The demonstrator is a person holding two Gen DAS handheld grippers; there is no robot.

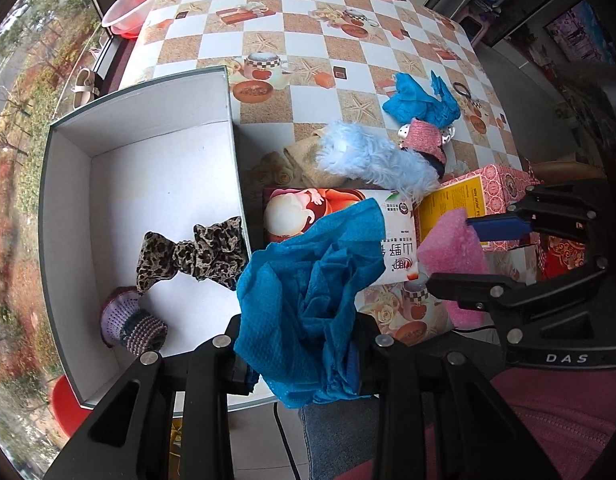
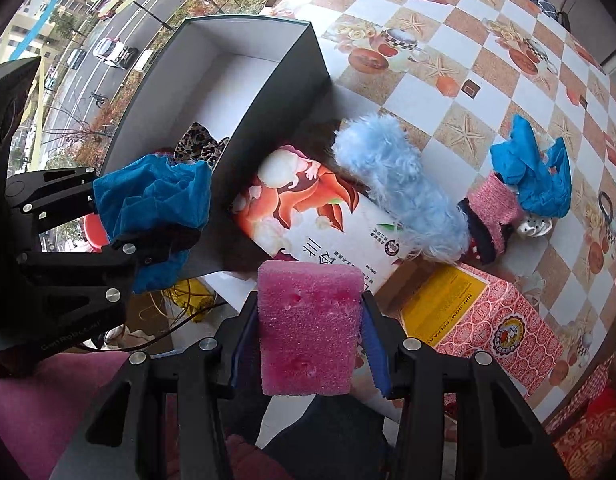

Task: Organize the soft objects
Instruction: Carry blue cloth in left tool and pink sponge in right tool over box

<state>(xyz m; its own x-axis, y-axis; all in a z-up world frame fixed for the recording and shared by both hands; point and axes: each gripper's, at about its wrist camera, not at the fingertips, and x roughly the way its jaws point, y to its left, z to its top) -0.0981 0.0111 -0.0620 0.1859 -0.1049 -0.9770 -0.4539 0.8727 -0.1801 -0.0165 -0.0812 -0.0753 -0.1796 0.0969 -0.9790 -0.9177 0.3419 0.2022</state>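
Blue cloth [image 1: 308, 292] sits clamped in the left gripper [image 1: 304, 344] beside the white box [image 1: 148, 184], ready for dropping in; the right gripper [image 2: 309, 344] squeezes the pink sponge [image 2: 308, 320] nearby, likely next

We're in a home: table [image 1: 308, 52] under a checkered teapot-print oilcloth, pink plastic basins [image 1: 144, 0] at its far left corner, shoes [image 1: 84, 84] by the window [image 1: 24, 80], street with cars [image 2: 112, 52] outside.

left wrist — close, looks down over open box [image 1: 148, 168] | right wrist — close, faces table; shares box [image 2: 244, 92]
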